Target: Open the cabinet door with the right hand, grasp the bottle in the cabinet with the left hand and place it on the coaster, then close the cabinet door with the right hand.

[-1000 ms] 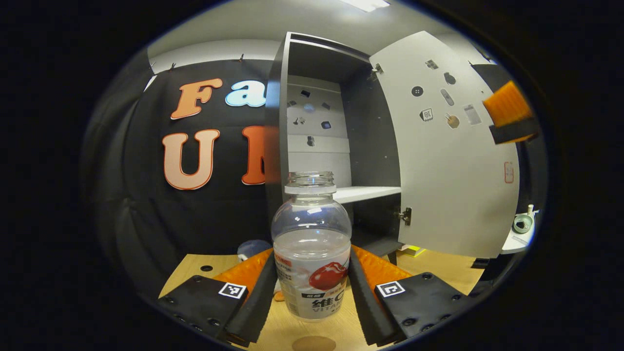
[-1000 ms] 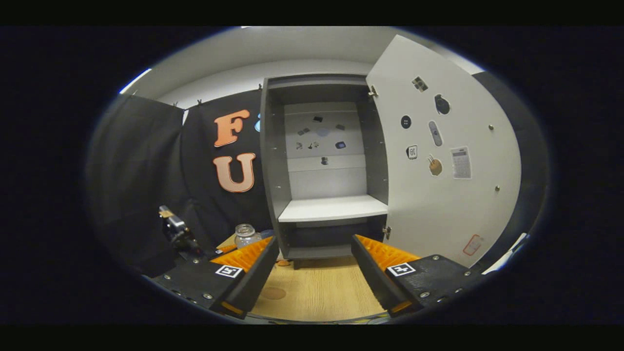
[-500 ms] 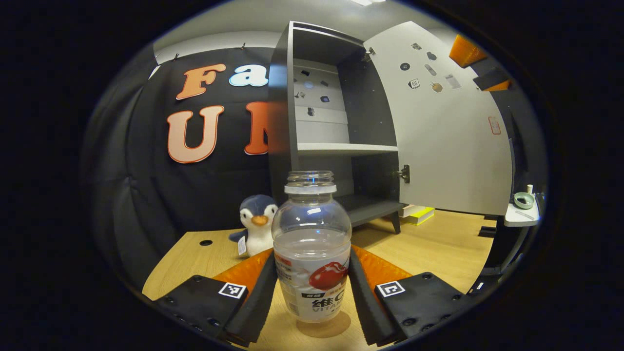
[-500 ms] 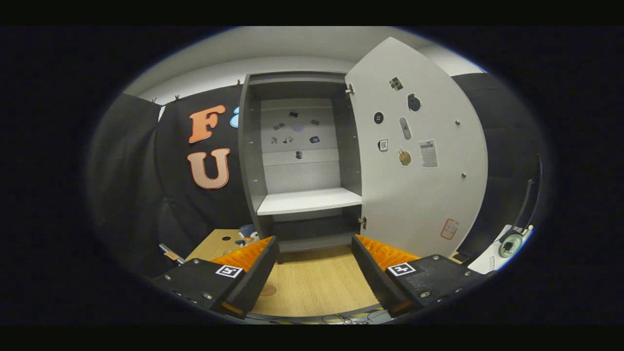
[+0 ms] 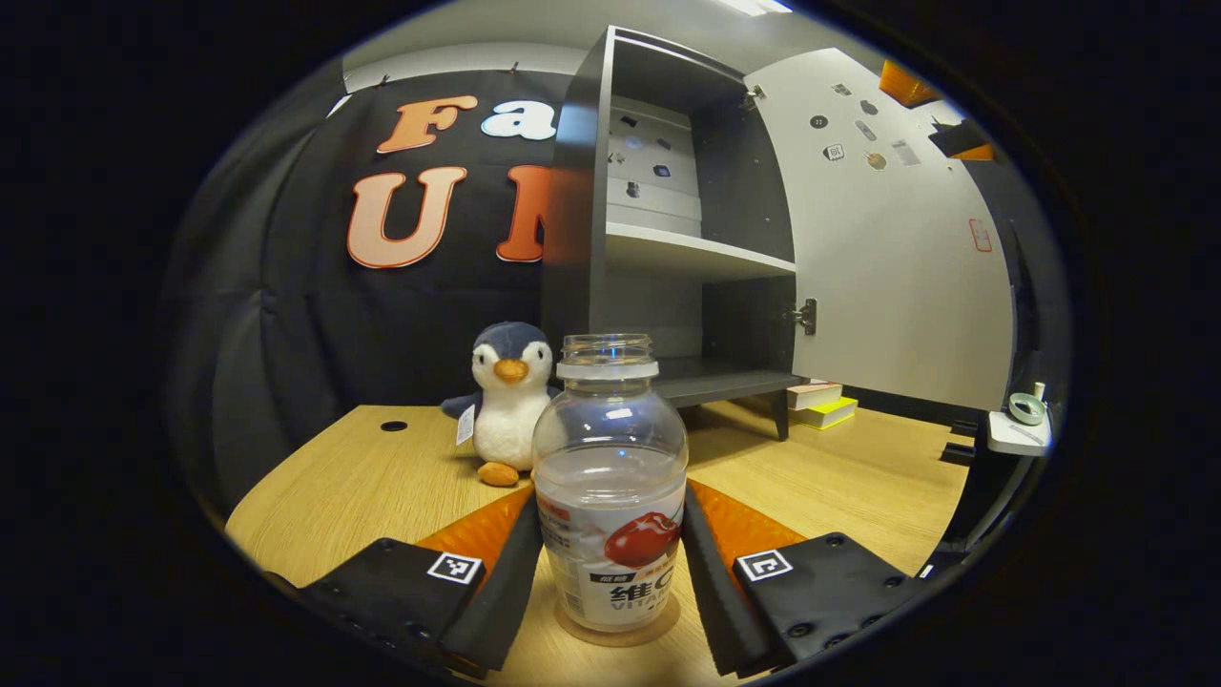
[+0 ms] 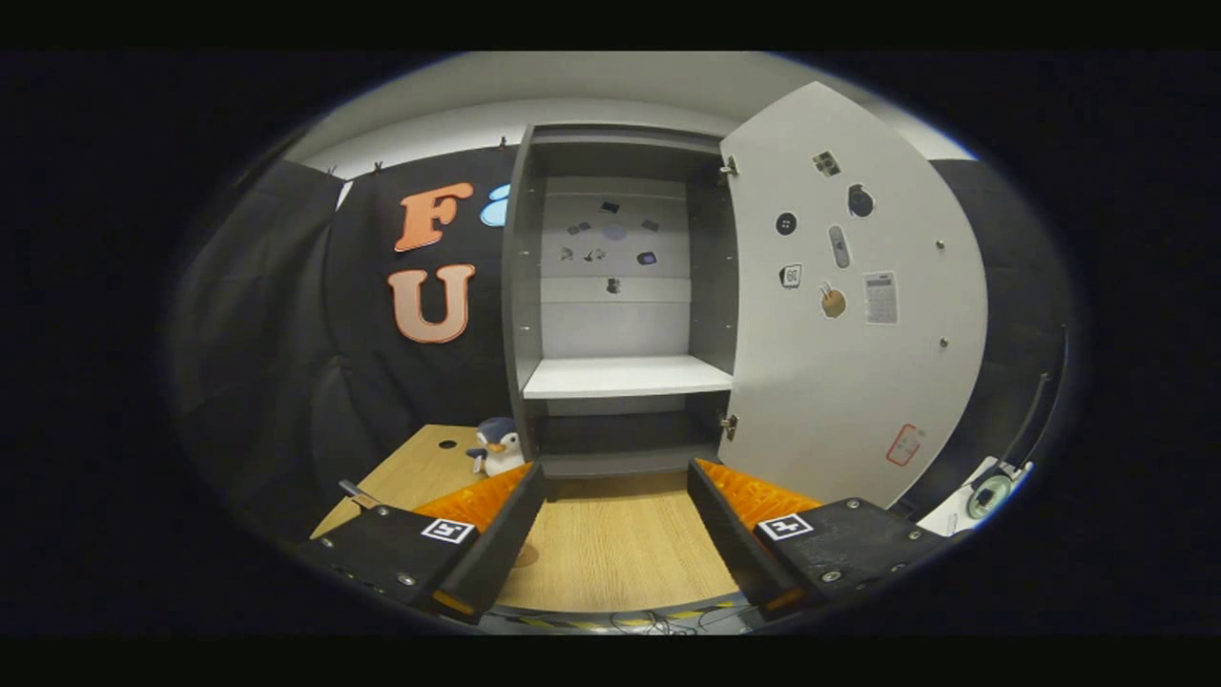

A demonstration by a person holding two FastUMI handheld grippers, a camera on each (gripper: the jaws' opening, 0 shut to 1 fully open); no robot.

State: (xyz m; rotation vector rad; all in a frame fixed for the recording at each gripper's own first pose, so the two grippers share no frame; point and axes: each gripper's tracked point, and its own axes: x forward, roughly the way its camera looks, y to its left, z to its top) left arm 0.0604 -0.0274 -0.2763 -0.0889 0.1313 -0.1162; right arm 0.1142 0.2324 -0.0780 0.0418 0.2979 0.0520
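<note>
- Fingers of the left hand-held gripper [image 5: 610, 563] are pressed on both sides of the clear, uncapped plastic bottle [image 5: 610, 487], which is stood upright on the round tan coaster [image 5: 618, 632] on the light wooden worktop [image 5: 382, 477].
- The right hand-held gripper [image 6: 615, 534] is held open and empty before the dark grey cabinet [image 6: 620, 305], whose white door [image 6: 858, 315] is swung wide.
- A plush penguin [image 5: 507, 401] is seated just behind the bottle.

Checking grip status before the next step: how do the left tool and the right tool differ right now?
The left tool is shut on the bottle, which sits on the coaster; the right tool is open and holds nothing. The left tool is down at the wooden table; the right tool faces the open cabinet door. Both bear square markers.
</note>
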